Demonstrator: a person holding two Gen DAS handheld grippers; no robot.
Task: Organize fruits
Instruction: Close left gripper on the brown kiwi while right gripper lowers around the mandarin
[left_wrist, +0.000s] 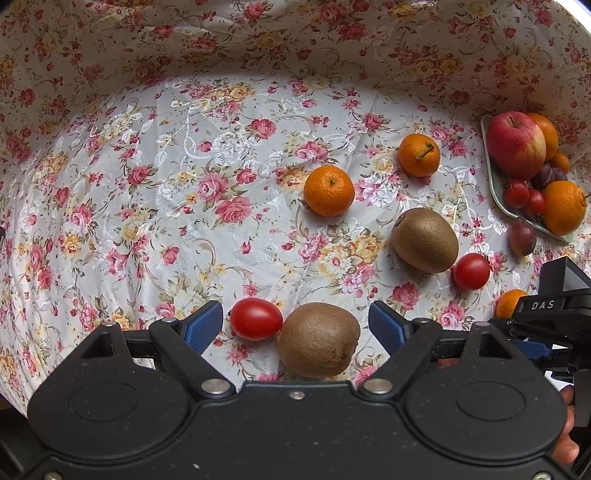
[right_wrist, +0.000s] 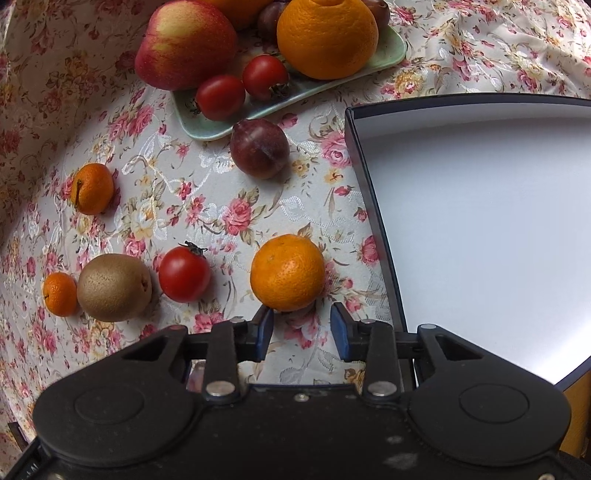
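Right gripper (right_wrist: 302, 326), jaws narrow and empty, has the mandarin (right_wrist: 287, 272) at 12 o'clock; left gripper (left_wrist: 295, 325) jaws wide.

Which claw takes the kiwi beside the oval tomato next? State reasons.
Left. The left claw stands open with that kiwi between its fingers; the right claw is over by a mandarin.

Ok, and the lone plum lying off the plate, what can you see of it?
The plum is round and dark purple-red, with smooth, slightly dull skin and a faint seam across it. It looks whole. It lies on the floral tablecloth, just off the near corner of the pale green plate and close to its rim. Whether the two touch is unclear. Nothing else is against it.
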